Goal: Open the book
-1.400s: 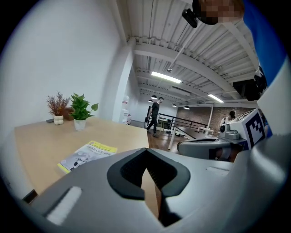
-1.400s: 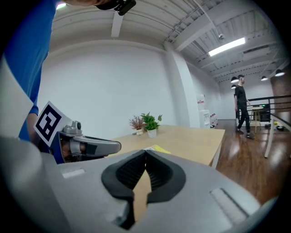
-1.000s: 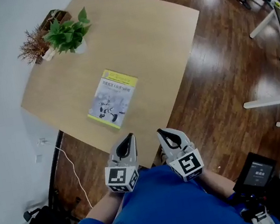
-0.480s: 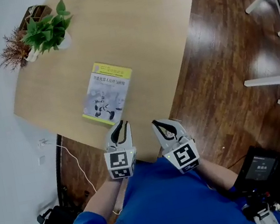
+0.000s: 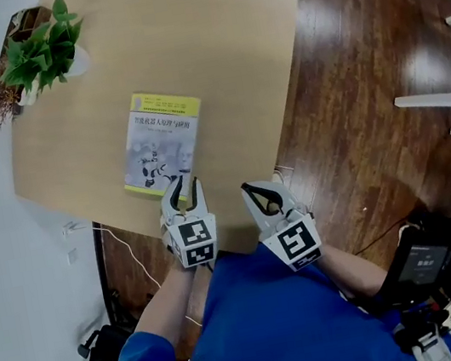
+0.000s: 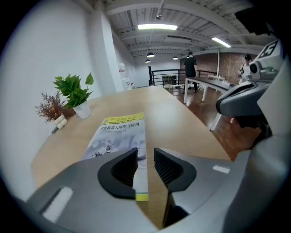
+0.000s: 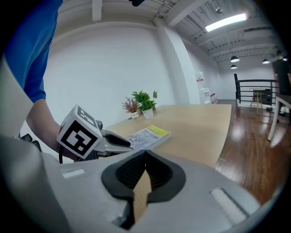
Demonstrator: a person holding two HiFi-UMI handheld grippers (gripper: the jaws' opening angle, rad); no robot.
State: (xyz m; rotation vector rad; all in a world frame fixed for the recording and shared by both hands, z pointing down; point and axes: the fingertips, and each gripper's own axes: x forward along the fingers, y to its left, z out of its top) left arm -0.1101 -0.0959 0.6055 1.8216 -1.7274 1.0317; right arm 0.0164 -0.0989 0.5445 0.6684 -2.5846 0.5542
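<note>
Book [image 5: 160, 139] on table [image 5: 231, 62], potted plant [image 5: 43, 52] at far-left corner

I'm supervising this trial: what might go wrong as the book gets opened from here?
The left gripper, jaws just opening with nothing between them, sits at the near corner of the closed book: it may catch the whole book, not just the cover. The right gripper is shut and off the book, so the book may slide on the table.

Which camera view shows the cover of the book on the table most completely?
The head view: it looks down on the book, nearly the whole cover visible. The left gripper view shows it slanted, near end covered. The right gripper view shows it small and flat.
</note>
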